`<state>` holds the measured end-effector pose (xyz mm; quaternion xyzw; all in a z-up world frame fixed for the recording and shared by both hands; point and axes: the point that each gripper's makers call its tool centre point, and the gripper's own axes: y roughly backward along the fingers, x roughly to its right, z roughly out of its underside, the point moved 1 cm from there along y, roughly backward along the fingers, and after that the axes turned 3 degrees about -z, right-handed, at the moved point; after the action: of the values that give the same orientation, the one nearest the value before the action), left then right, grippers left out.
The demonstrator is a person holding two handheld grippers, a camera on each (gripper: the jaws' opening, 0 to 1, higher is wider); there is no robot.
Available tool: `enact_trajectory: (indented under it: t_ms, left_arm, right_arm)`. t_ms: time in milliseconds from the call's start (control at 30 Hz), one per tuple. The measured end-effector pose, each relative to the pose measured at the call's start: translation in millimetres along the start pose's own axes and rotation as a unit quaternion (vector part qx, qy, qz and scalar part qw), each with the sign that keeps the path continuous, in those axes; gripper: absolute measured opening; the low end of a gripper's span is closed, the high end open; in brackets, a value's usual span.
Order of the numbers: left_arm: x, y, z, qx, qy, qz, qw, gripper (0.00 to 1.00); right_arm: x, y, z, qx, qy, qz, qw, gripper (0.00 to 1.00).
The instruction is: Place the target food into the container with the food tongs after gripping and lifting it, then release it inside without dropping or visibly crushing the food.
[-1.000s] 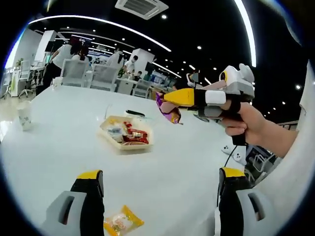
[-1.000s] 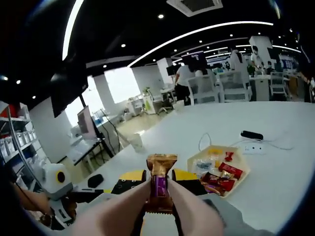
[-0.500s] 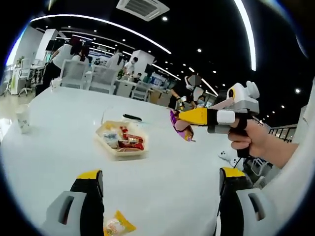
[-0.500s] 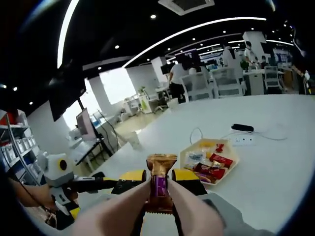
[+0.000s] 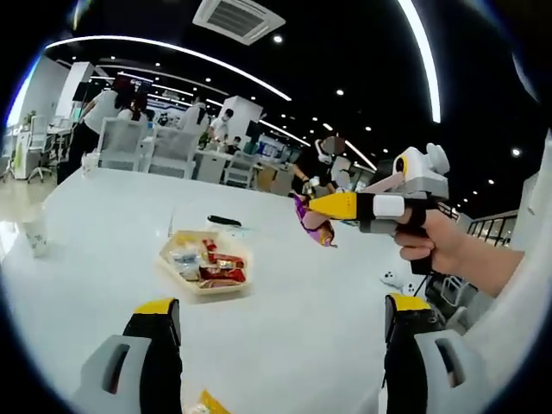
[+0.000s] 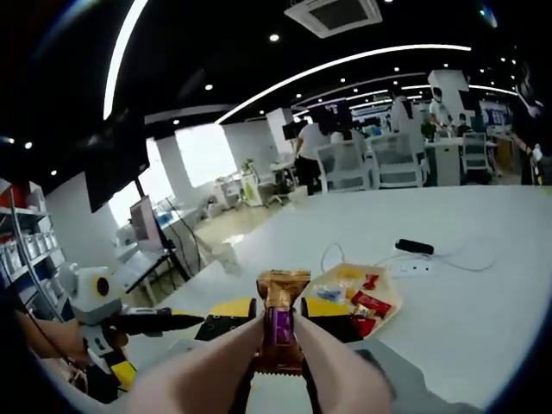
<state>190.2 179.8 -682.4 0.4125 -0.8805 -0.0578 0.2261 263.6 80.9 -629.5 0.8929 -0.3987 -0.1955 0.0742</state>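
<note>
My right gripper point(image 6: 279, 310) is shut on pinkish food tongs point(image 6: 345, 366), whose tips pinch a brown and purple wrapped candy point(image 6: 276, 326) held in the air. From the left gripper view, that right gripper point(image 5: 345, 204) comes in from the right, with the candy point(image 5: 313, 224) hanging above the table, right of the tray. The shallow cream tray point(image 5: 175, 269) point(image 6: 386, 309) holds several wrapped snacks. My left gripper point(image 5: 280, 323) stands open with nothing between its jaws. It also appears at the left in the right gripper view point(image 6: 164, 321).
A wide white table point(image 5: 95, 207) carries a paper cup point(image 5: 34, 239), a black object point(image 5: 224, 221) and a white cable behind the tray. A yellow snack packet point(image 5: 207, 404) lies at the near edge. Chairs and people stand far behind.
The right gripper keeps the candy pinched in the tongs. Both views have shifted, so the tray looks smaller and farther off. The yellow packet has slid almost out of the left gripper view.
</note>
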Motion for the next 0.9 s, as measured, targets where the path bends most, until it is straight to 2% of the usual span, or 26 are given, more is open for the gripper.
enact_trajectory:
  t_ms: [133, 200, 233, 300, 667, 700, 733, 800, 900]
  left_arm:
    - [-3.7, 4, -7.6, 0.011, -0.002, -0.004, 0.9999, 0.99]
    - [-4.1, 5, -7.7, 0.011, -0.003, -0.005, 0.9999, 0.99]
    - [-5.7, 8, -7.5, 0.01, -0.002, -0.011, 0.9999, 0.99]
    - [-7.0, 12, -6.7, 0.01, -0.001, -0.016, 0.9998, 0.99]
    - [-5.0, 17, -2.2, 0.015, 0.008, -0.02, 0.9997, 0.99]
    - [-4.6, 17, -2.1, 0.015, 0.008, -0.019, 0.9997, 0.99]
    - [-4.3, 18, -2.4, 0.017, 0.007, -0.019, 0.9997, 0.99]
    - [-6.5, 20, -4.4, 0.022, 0.011, -0.022, 0.9995, 0.98]
    - [-6.4, 22, -5.8, 0.027, 0.014, -0.022, 0.9993, 0.98]
  right_arm:
    - [4, -2, -8.5, 0.003, 0.009, 0.0, 1.0, 0.19]
    - [4, -2, -8.8, 0.003, 0.01, 0.0, 0.9999, 0.19]
    - [3, -2, -12.6, 0.009, -0.004, -0.005, 0.9999, 0.19]
    - [4, -2, -15.8, 0.012, 0.012, 0.001, 0.9999, 0.19]
    - [6, -5, -22.2, 0.011, 0.028, 0.001, 0.9995, 0.2]
    - [7, -5, -23.5, 0.01, 0.025, 0.001, 0.9996, 0.2]
    - [6, -6, -26.6, 0.014, -0.012, -0.008, 0.9998, 0.2]
    - [12, -6, -29.1, 0.016, 0.01, 0.005, 0.9998, 0.21]
    - [20, -6, -31.0, 0.016, 0.008, 0.014, 0.9997, 0.21]
